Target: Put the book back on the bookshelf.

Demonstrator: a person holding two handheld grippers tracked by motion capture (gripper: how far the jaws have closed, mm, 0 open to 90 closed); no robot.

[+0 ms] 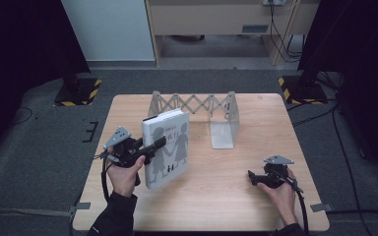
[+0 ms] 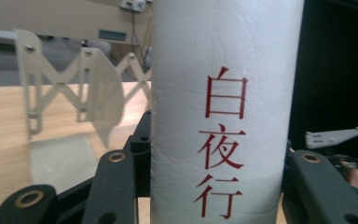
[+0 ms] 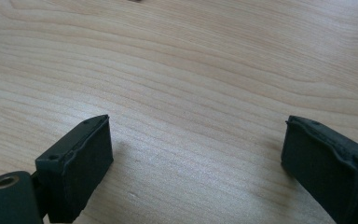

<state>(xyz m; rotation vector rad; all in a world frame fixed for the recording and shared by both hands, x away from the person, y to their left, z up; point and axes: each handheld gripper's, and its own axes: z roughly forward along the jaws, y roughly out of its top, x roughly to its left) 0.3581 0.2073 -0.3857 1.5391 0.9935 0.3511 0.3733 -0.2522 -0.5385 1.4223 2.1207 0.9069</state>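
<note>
Left gripper point(image 1: 150, 147) clamps thick white textured-cover book point(image 1: 166, 147) by its spine, upright, 7 o'clock of pale folding-lattice metal bookend point(image 1: 211, 115). Right gripper point(image 1: 254, 178) jaws spread, nothing between, over woodgrain table point(image 1: 236, 196).

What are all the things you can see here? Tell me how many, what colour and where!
Book: one, white with grey figures on the cover and red letters on the spine, left of the table's middle, held by the spine.
Bookstand: one, pale grey, folding, with two end plates, at the back of the table behind the book.
Table: one, light wood, in the middle of the room.
Floor stands: two, black with yellow-striped bases, beyond the table's far corners.
Left gripper: one, black, shut on the book's spine.
Right gripper: one, black, jaws wide apart over bare wood near the right front.
Hands: two, each holding a gripper.
</note>
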